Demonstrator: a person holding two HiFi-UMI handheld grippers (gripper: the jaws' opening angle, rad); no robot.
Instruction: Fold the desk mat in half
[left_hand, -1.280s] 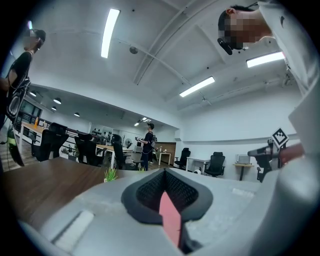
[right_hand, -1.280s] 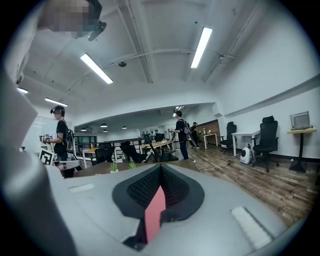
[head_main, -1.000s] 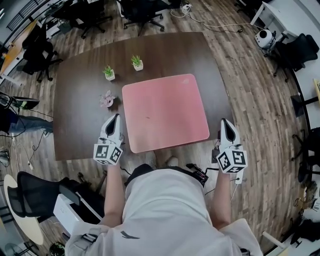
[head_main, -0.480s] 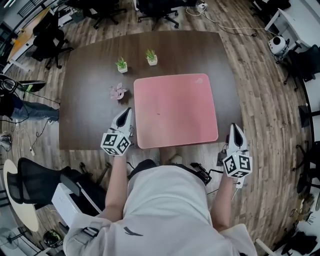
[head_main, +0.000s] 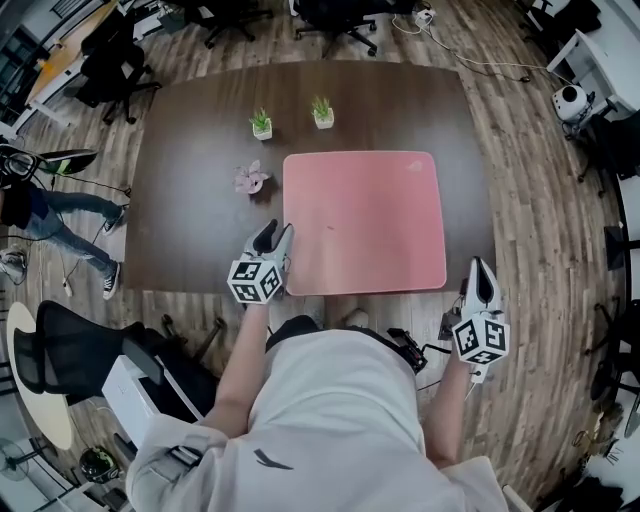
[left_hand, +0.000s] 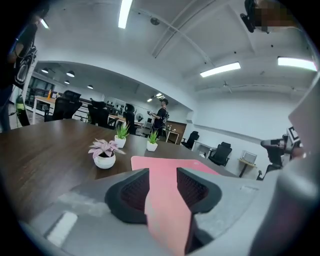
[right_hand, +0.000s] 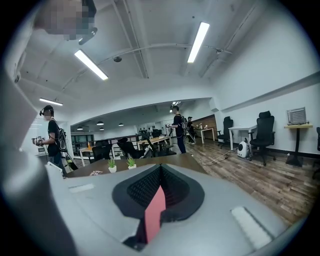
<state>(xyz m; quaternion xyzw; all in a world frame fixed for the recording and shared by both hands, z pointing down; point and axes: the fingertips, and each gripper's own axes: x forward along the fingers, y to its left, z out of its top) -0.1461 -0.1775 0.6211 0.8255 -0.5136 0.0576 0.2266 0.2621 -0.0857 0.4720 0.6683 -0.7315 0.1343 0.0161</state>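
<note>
The pink desk mat lies flat on the dark brown table, its near edge along the table's front. My left gripper is at the mat's near-left corner, and its jaws are opening. In the left gripper view the left gripper shows its pads apart, with the mat filling the gap and neither pad pressing on it. My right gripper hangs off the table's near-right corner, apart from the mat. In the right gripper view the right gripper has its jaws meeting at the tips.
Two small green potted plants and a pink-leaved one stand left of and behind the mat. Office chairs ring the table, a black chair is at my near left, and a person's legs show at far left.
My left gripper has moved right from beside the mat to its near-left corner, and its jaws have parted. My right gripper has drawn back a little from the table's edge.
</note>
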